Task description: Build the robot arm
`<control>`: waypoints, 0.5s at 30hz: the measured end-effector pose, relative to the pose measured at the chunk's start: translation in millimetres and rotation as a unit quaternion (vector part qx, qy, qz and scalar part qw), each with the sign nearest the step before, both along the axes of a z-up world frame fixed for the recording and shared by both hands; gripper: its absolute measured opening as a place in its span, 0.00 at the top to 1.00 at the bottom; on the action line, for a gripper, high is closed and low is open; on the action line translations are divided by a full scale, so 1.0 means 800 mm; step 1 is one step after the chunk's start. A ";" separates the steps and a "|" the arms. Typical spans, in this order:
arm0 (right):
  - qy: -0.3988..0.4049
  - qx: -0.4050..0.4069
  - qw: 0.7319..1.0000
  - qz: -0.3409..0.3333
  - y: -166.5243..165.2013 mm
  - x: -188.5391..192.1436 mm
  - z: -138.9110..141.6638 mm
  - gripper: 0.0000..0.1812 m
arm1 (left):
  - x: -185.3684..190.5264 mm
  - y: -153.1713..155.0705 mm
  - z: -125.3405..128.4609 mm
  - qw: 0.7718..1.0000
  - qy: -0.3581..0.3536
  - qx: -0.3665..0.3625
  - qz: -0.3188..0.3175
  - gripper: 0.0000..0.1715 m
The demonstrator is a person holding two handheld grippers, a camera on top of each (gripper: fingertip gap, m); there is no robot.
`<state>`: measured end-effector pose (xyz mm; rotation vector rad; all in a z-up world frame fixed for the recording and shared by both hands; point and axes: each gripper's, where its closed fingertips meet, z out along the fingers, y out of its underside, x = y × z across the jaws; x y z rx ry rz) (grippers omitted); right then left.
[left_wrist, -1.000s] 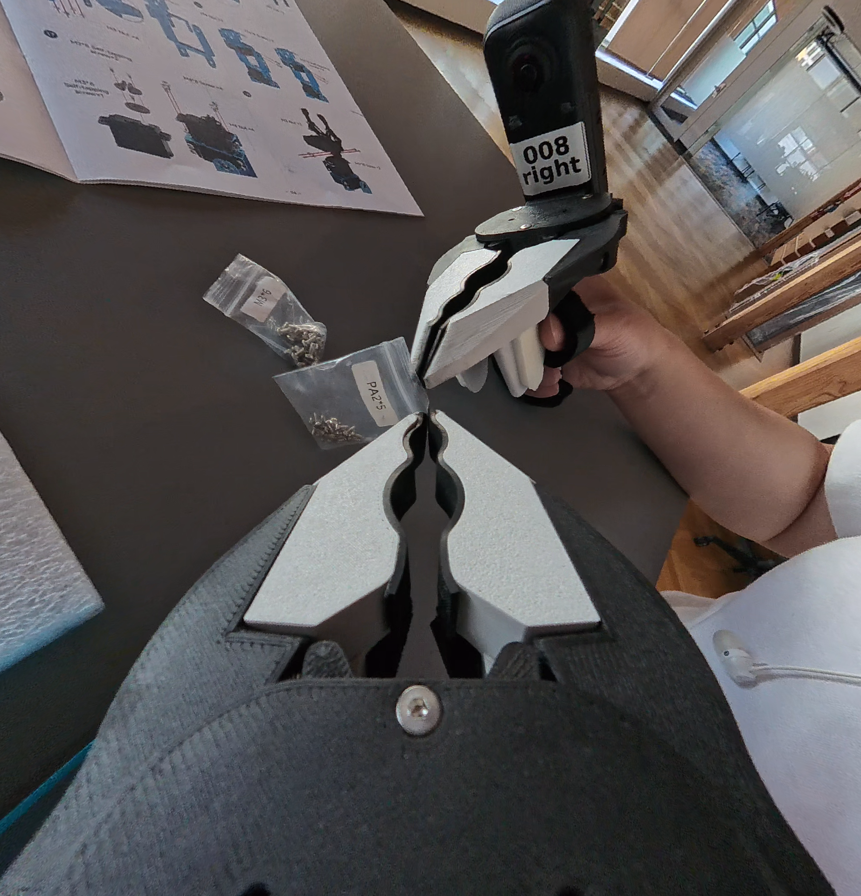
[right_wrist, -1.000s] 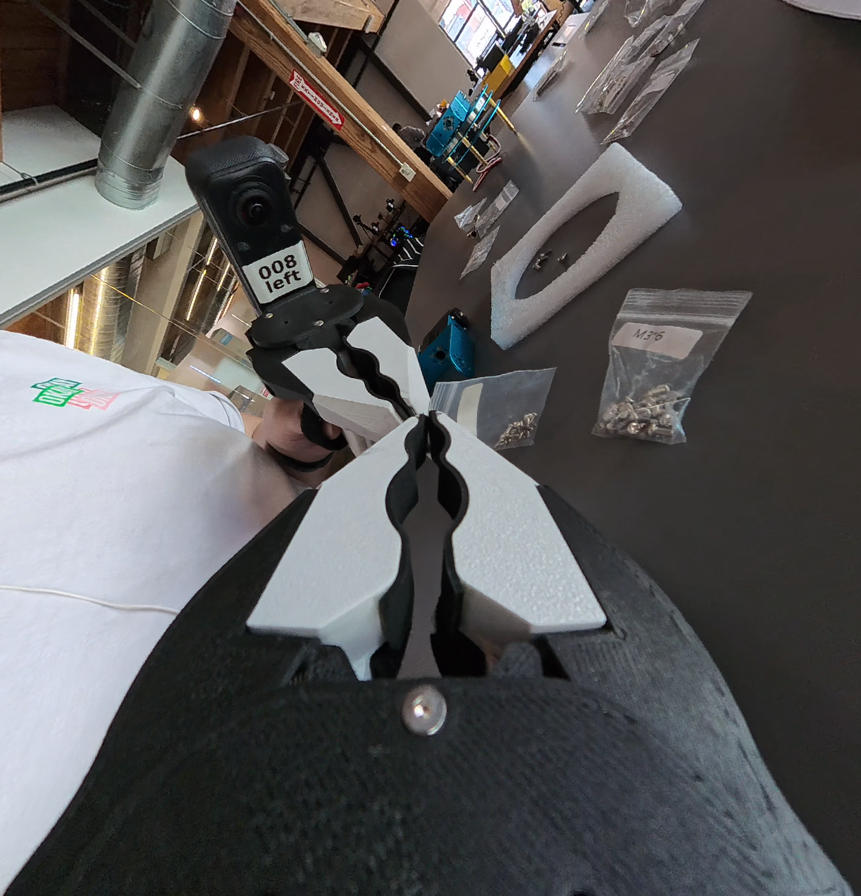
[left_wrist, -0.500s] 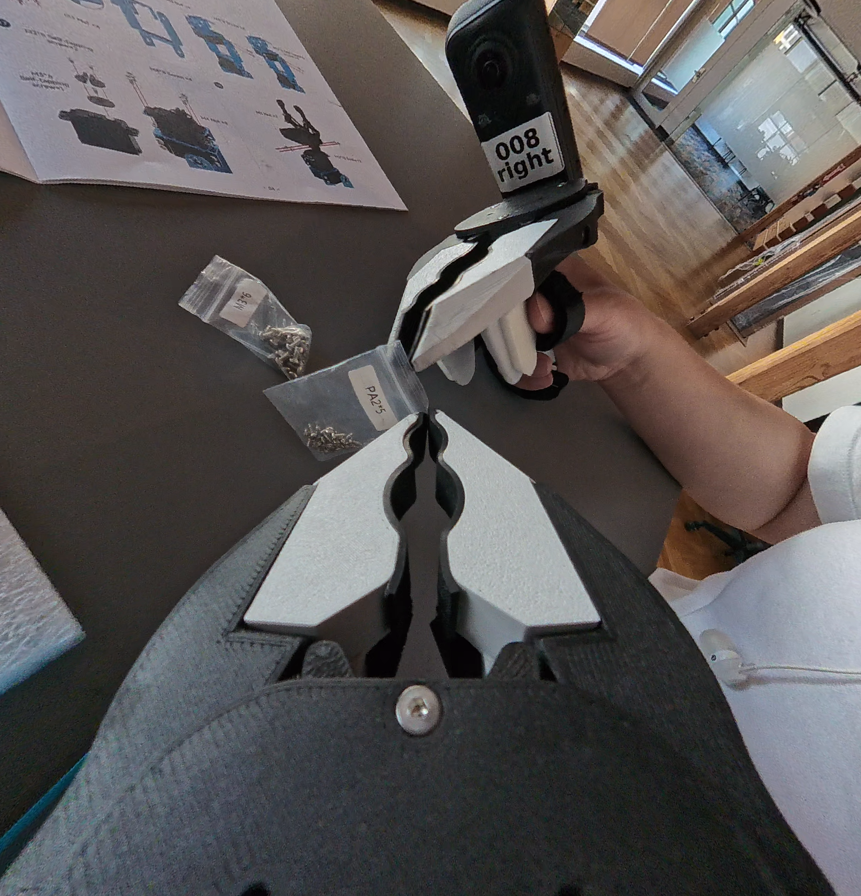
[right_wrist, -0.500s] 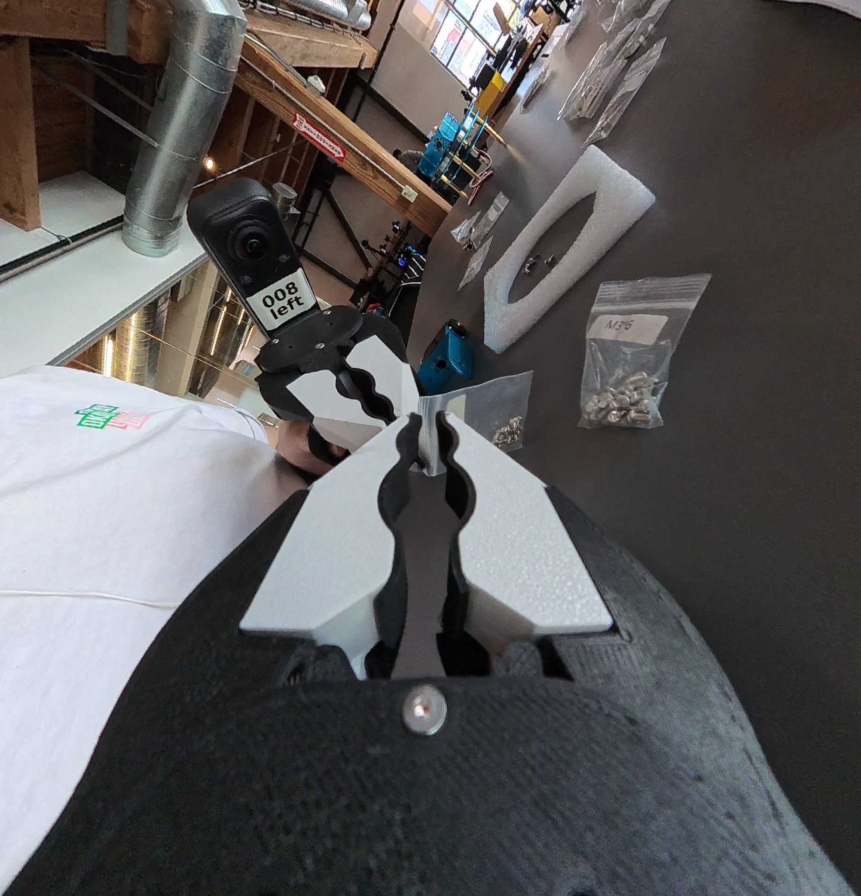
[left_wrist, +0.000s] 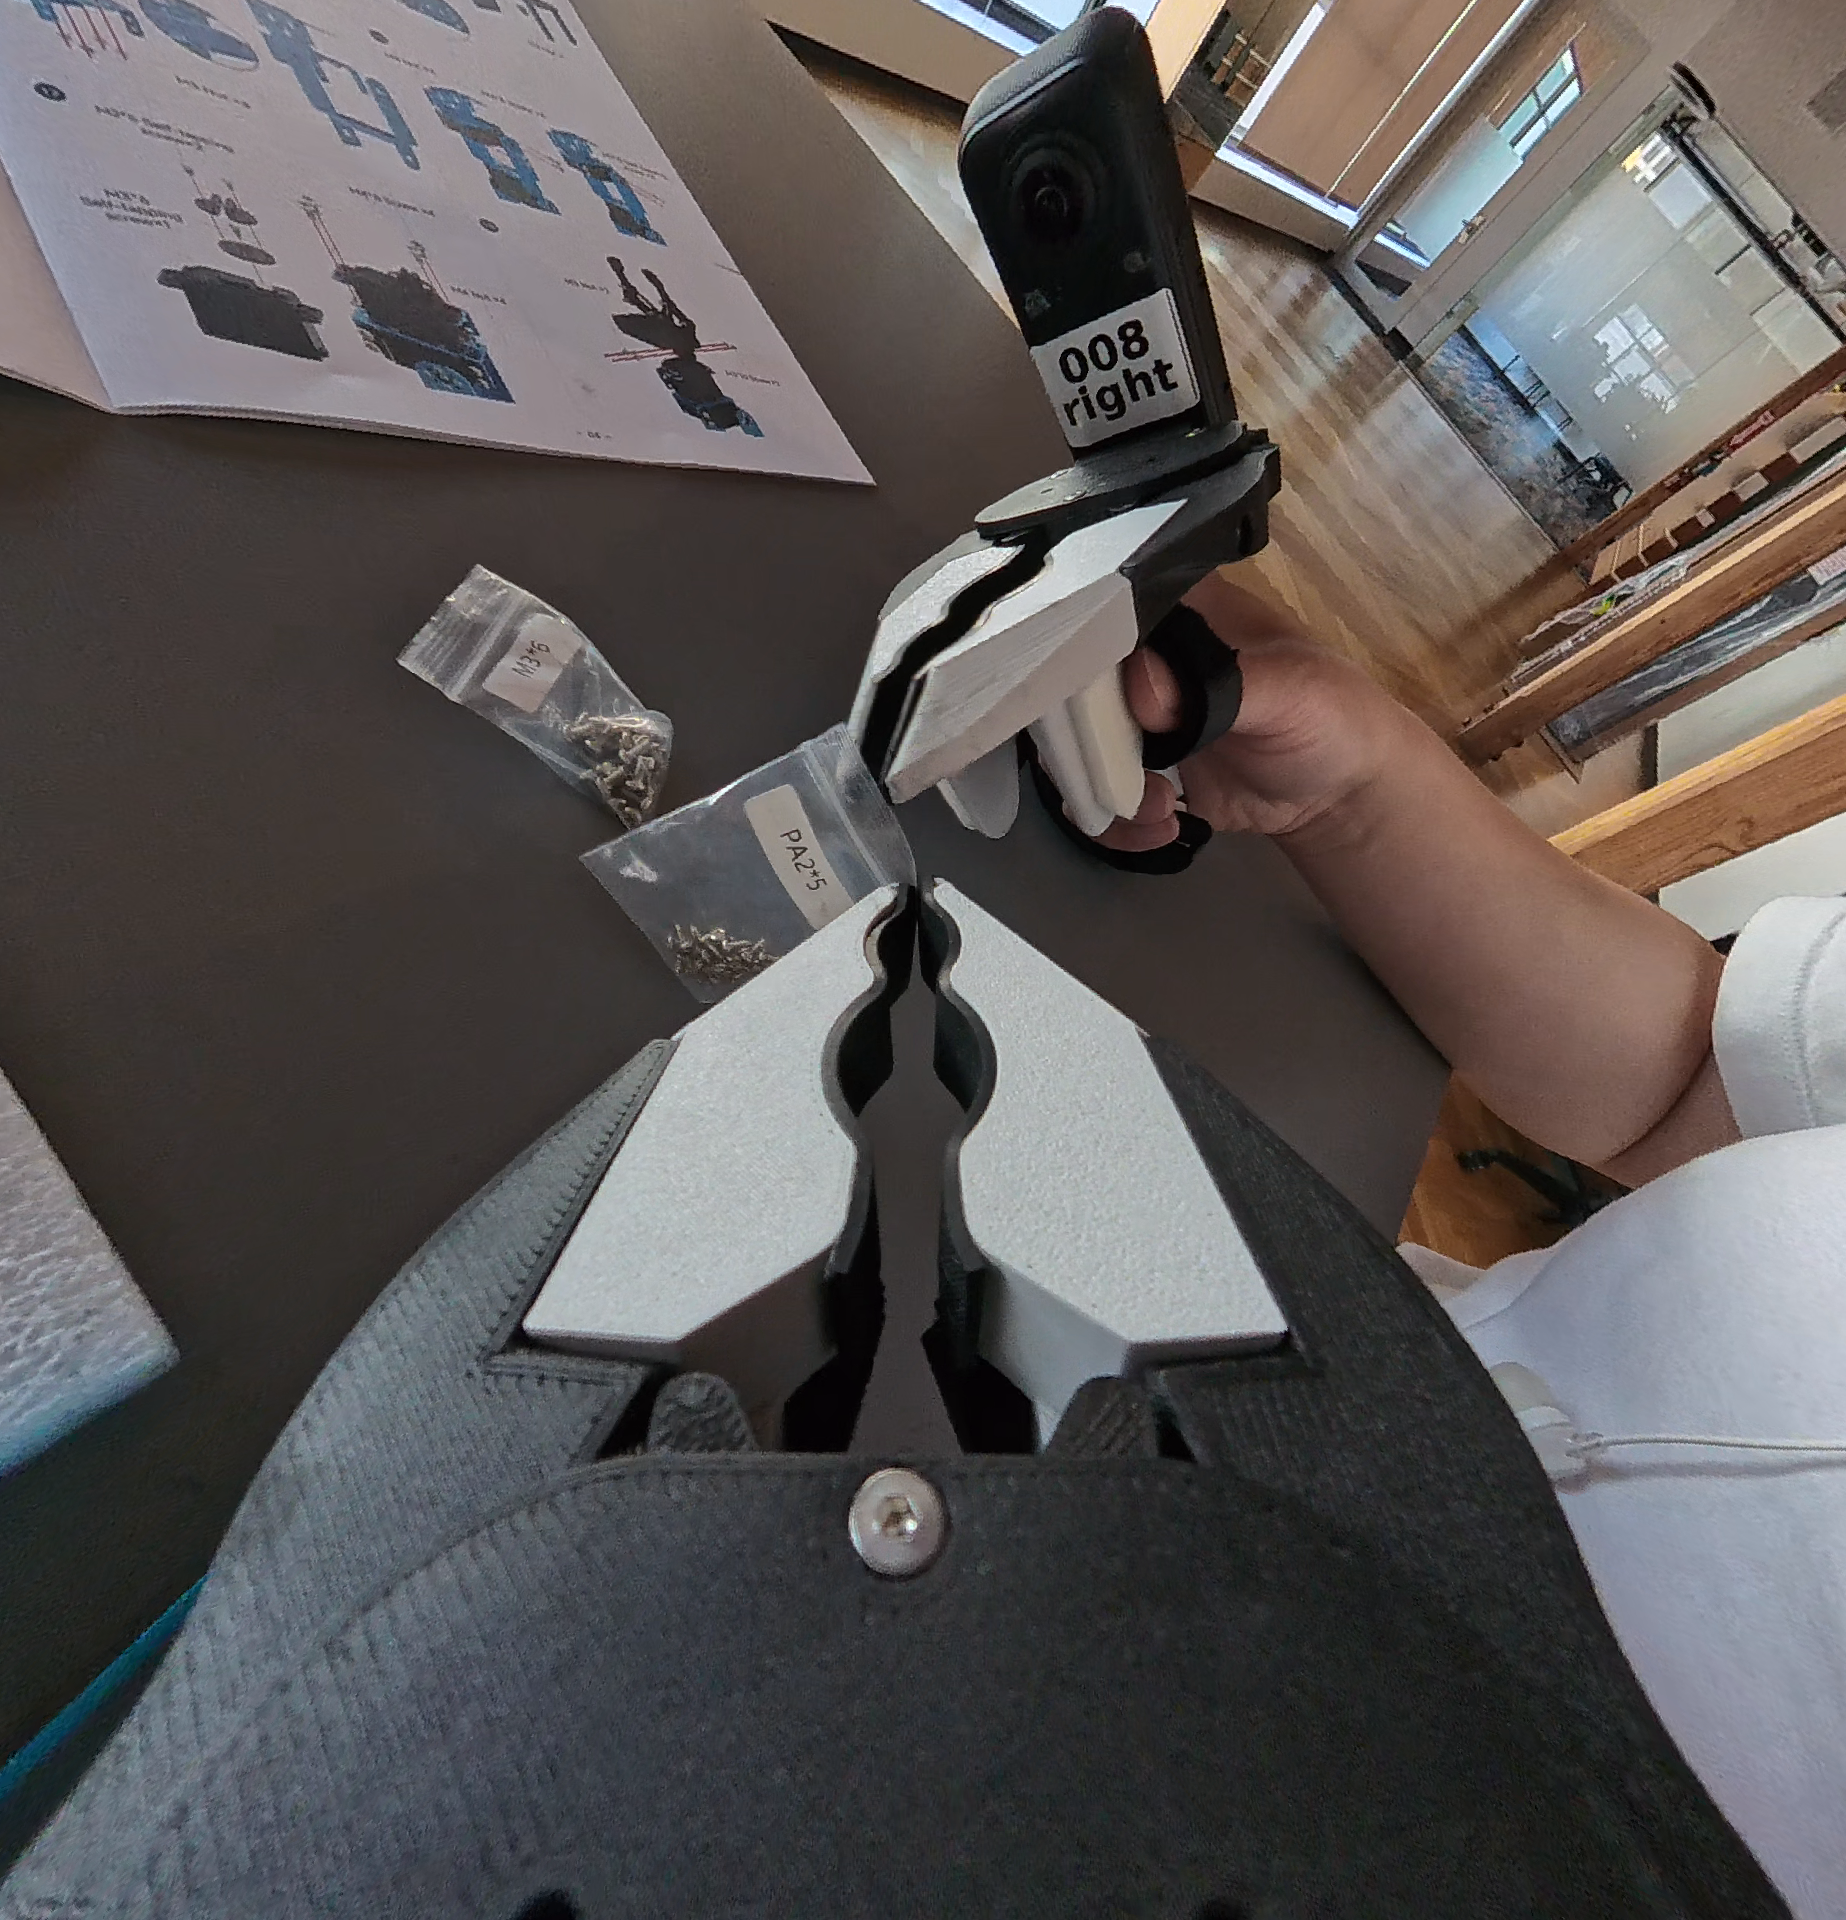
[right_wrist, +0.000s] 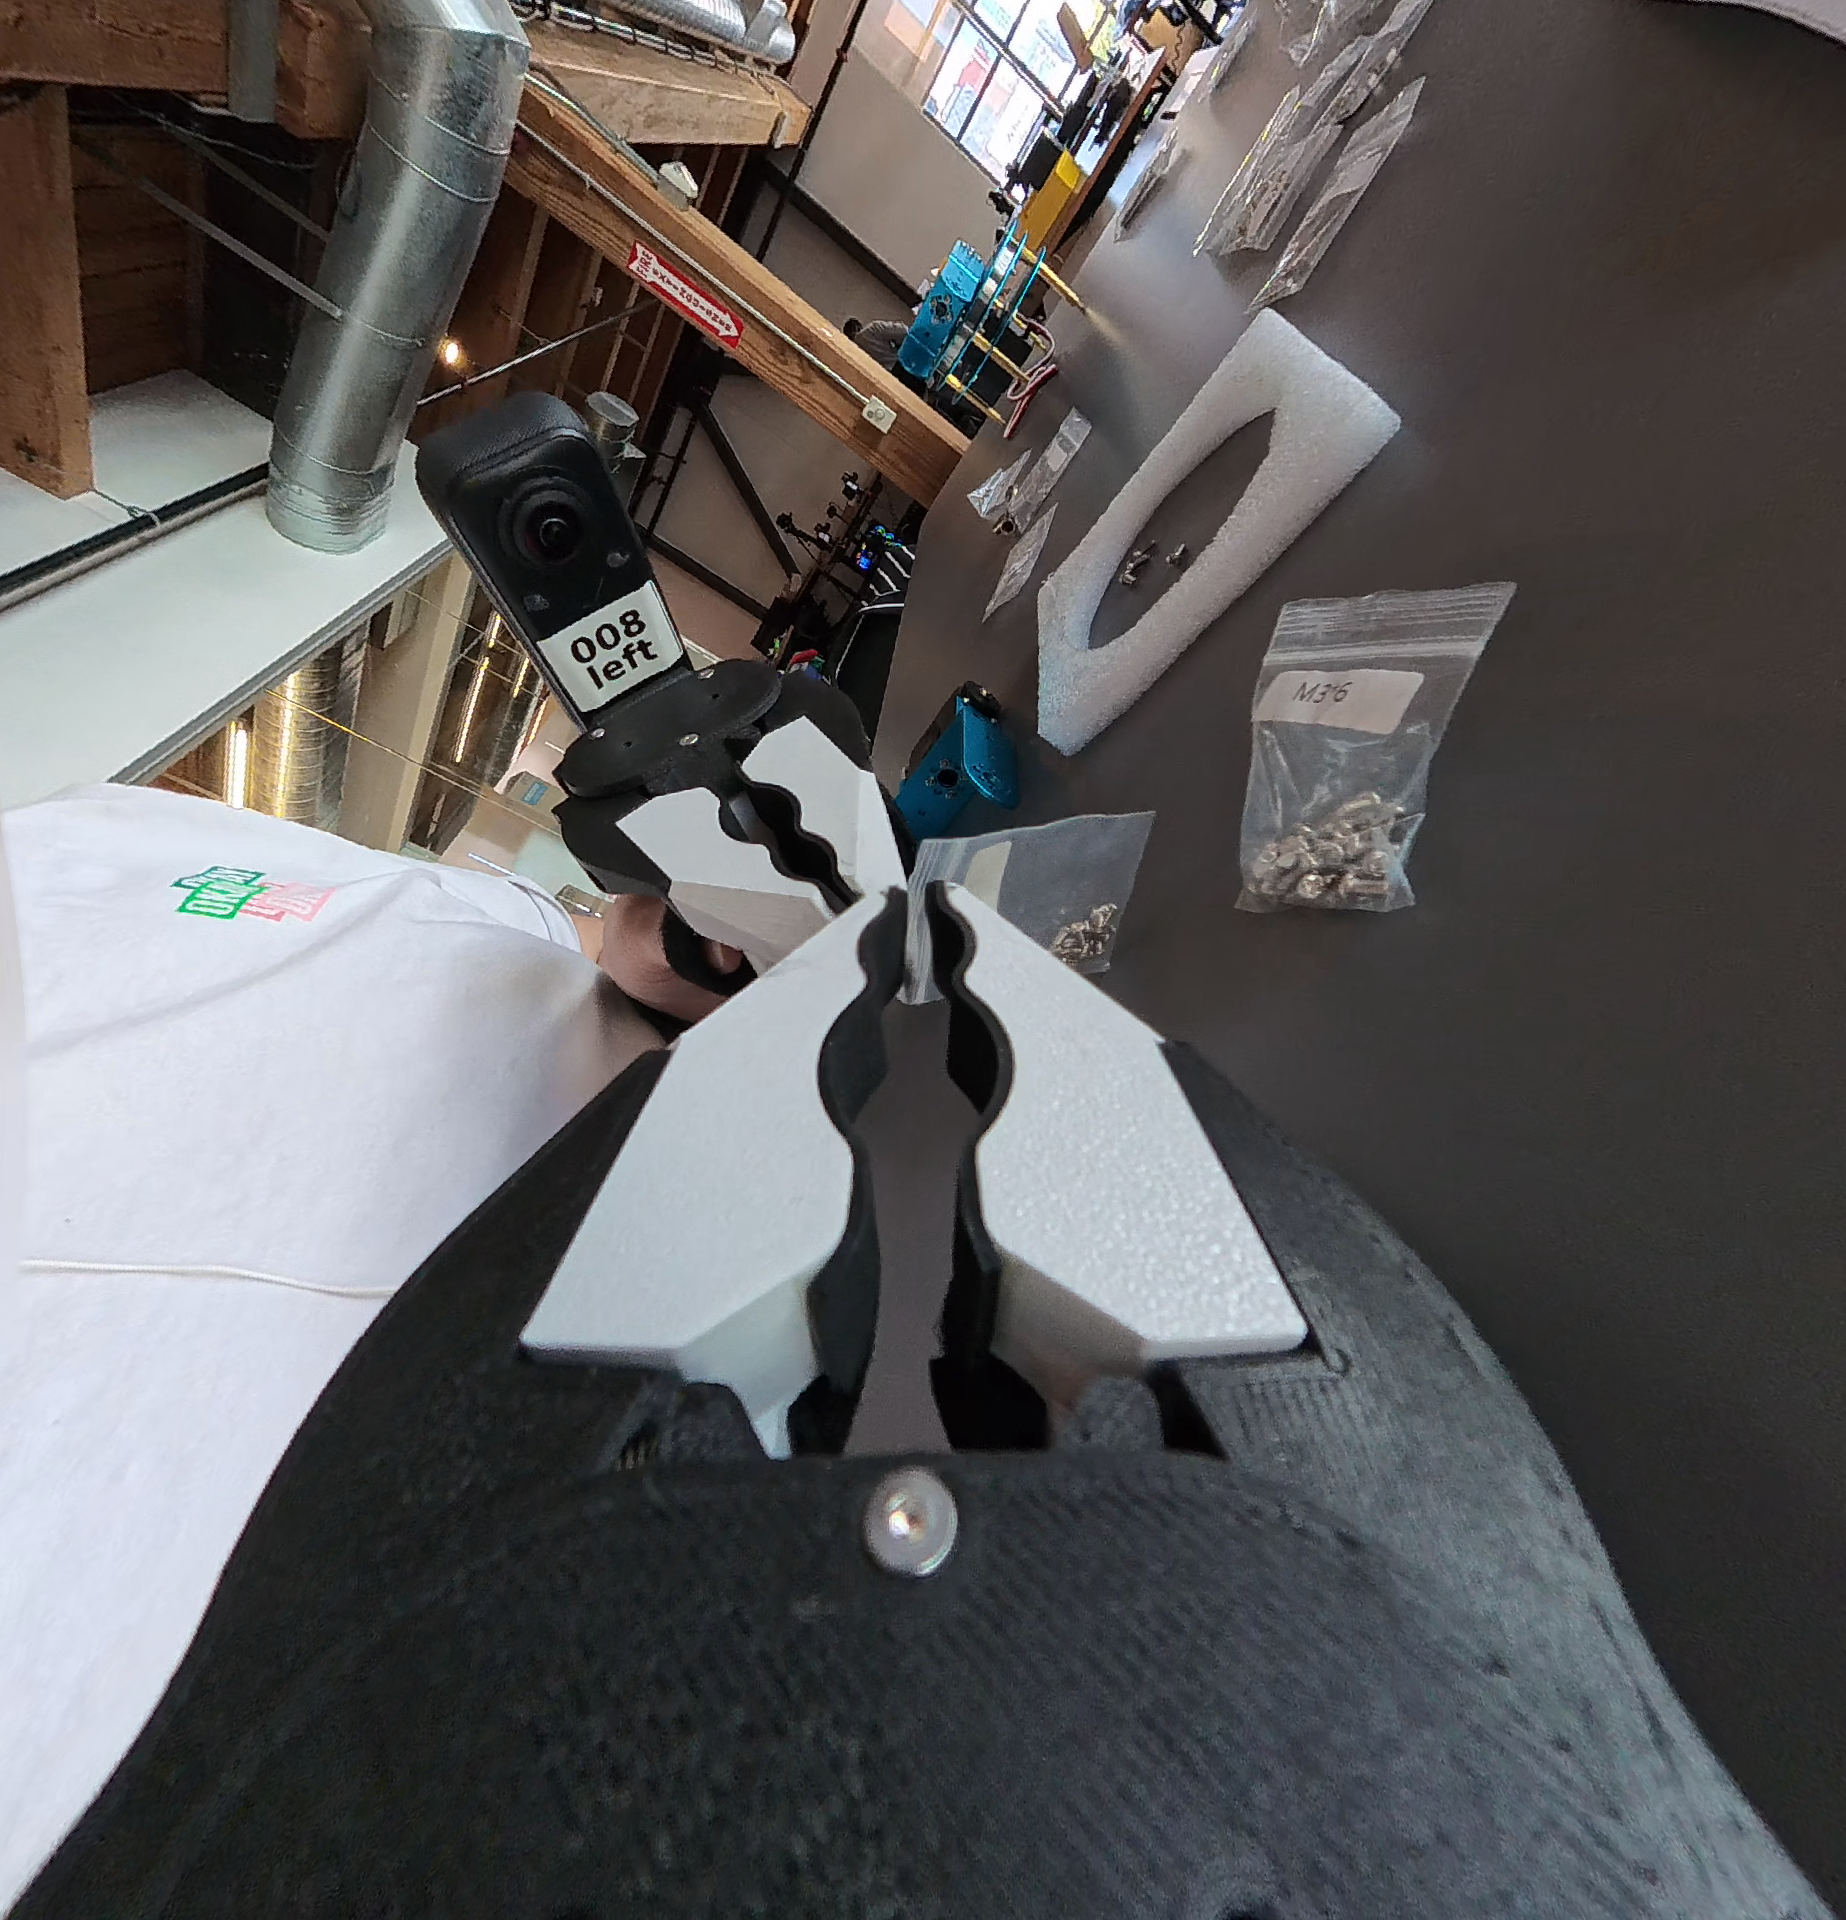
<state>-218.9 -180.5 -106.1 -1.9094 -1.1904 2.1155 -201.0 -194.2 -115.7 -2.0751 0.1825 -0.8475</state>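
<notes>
**A:** So what's different from a second ago?

**B:** Honestly, not much. The small screw bag (left_wrist: 732, 883) is pinched from both ends of its top edge, same as before. The left claw (left_wrist: 917, 896) is closed on one corner and the right claw (right_wrist: 917, 904) is clamped on the other, with a strip of plastic showing between its fingers. The right one has pulled up and away a bit, so the top edge looks more stretched out now. The bag hangs between them, just above the dark table (left_wrist: 223, 831).

**A:** Any labels?

**B:** Yeah, a white sticker on that bag with a short handwritten code. The bigger screw bag (left_wrist: 555, 696) lying nearby has one too. Each camera also has a printed tag. There's an instruction sheet (left_wrist: 379, 239) with blue diagrams, plus a foam frame (right_wrist: 1210, 520) and a blue metal part (right_wrist: 960, 769) further off.
</notes>
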 end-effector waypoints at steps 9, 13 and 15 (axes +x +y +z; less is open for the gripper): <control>-0.013 0.001 1.000 0.005 0.000 0.001 -0.005 1.00 | 0.000 0.006 -0.015 0.997 0.076 -0.003 0.017 1.00; -0.014 0.003 1.000 0.001 0.002 0.001 -0.006 1.00 | -0.001 0.009 -0.020 0.993 0.119 0.003 0.026 1.00; -0.013 0.004 1.000 0.001 0.002 0.001 -0.006 1.00 | -0.002 0.010 -0.026 0.990 0.137 0.001 0.029 1.00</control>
